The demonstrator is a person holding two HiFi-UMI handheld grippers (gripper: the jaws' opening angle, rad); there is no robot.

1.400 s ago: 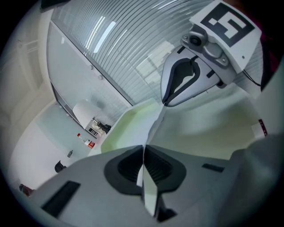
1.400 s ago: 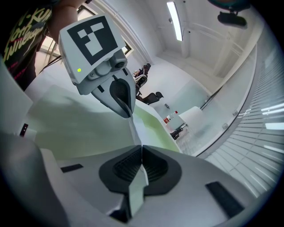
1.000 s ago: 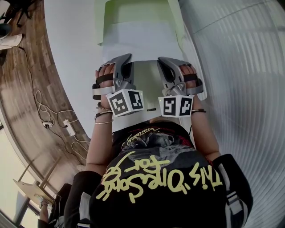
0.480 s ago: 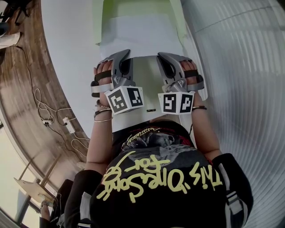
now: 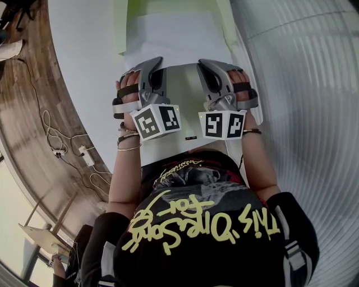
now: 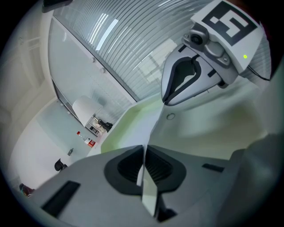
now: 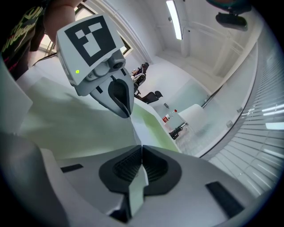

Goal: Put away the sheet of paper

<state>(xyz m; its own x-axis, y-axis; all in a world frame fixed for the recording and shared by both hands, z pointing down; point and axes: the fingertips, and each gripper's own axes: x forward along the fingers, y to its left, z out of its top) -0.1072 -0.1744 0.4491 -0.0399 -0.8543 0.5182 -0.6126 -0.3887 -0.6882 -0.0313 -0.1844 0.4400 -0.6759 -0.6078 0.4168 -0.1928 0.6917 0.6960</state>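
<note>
Forearms come in close to the person's body, elbows tucked and wrists side by side above the near edge of the white surface (image 5: pixel 84 61). The left hand (image 5: pixel 127 96) and right hand (image 5: pixel 243 92) each wrap a tool handle under dark straps. The marker cubes face back toward the chest and the noses slope forward and a little down.

The left tool (image 5: pixel 152 63) is clamped shut on the sheet of paper (image 5: pixel 174 42). In the left gripper view its ribbed pads (image 6: pixel 153 166) meet on the thin edge, which runs up between them. The right tool (image 5: pixel 205 63) is closed on the same sheet just beside it, and the right gripper view shows that paper edge nipped between its pads (image 7: pixel 153 167). The two noses stand level with each other, near but apart, so the sheet hangs between them. The shaded part lies toward the person, and the bright white part reaches away across the surface.

Beyond the tools the far part of the sheet lies over a pale green folder (image 5: pixel 168 7), whose edges show on both sides. Off to the left, cables (image 5: pixel 61 146) trail on the wooden floor (image 5: pixel 28 112).
</note>
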